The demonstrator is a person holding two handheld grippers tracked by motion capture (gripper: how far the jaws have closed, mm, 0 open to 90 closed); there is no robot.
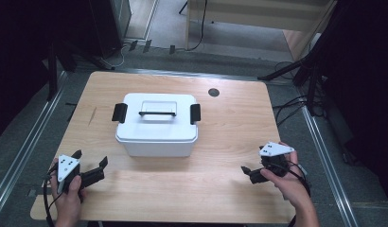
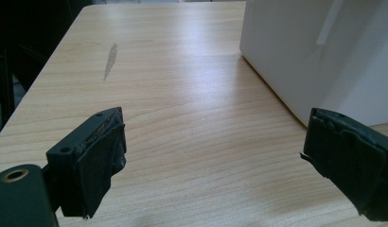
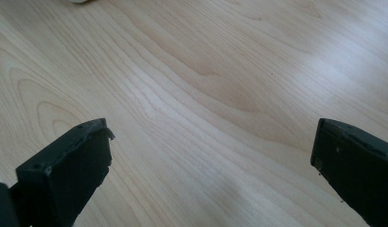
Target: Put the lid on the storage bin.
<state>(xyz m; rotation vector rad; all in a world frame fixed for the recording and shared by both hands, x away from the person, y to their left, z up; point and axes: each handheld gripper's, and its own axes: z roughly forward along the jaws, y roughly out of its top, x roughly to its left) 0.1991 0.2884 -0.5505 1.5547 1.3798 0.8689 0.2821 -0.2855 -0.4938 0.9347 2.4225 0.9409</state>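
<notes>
White box (image 1: 156, 125) sits apart between left gripper (image 1: 92, 163) and right gripper (image 1: 246, 171).

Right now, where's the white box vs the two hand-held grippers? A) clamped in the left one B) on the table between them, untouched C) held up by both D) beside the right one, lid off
B: the white box sits lidded on the table, with the left hand-held gripper and right hand-held gripper both open and apart from it.

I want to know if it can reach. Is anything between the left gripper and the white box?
Nothing: only bare table lies between the left gripper and the white box, seen in the high view.
</notes>
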